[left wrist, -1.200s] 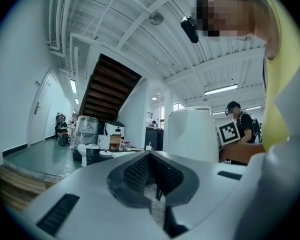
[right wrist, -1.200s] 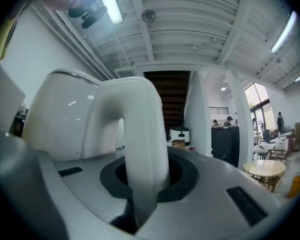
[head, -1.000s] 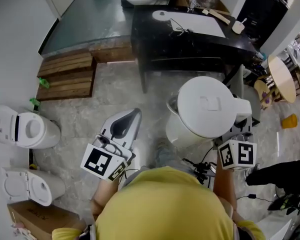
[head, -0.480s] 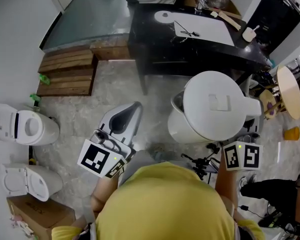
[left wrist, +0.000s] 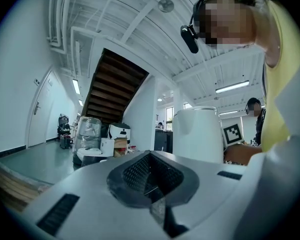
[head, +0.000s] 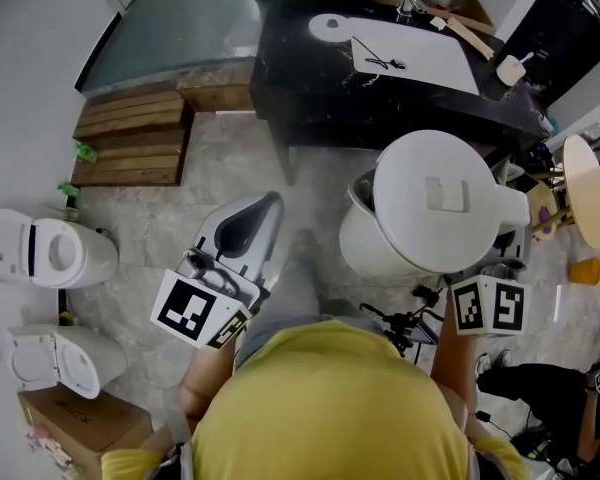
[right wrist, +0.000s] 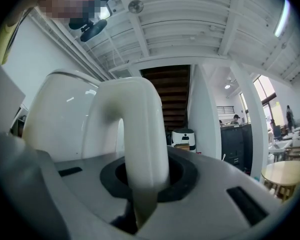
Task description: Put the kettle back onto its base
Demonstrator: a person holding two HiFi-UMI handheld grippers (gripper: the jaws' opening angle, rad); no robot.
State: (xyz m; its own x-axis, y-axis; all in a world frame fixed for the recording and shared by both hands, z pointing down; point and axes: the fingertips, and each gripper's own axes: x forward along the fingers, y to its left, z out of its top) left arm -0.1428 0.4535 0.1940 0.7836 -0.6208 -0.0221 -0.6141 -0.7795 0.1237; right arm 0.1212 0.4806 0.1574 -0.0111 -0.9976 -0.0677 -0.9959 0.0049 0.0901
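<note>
kettle (head: 435, 203) is up in the air, off the floor, hanging right in front of the right tool (right wrist: 140, 196), which is clamped on its handle (right wrist: 135, 129). the white loop runs straight down into the tool's dark pocket, and only that one grip carries it. left tool (head: 260, 218) sits off to the kettle's side, well apart from it, jaws together on nothing.

ahead of both tools stands the black desk (head: 310, 93), and on its far part lies a round white disc (head: 328, 26) that i take for the base, though it's too small to be sure.

now the risks. the body hangs to one side of a narrow grip on a smooth handle, so a quick swing or stop could make it pivot or slip between the jaws. coming in low, its bottom could clip the desk's near edge. and the base is a small target: set down off-centre, the kettle would sit crooked on the rim or push the disc along the desk. the lid hides the underside from above, so lining it up is partly blind.
</note>
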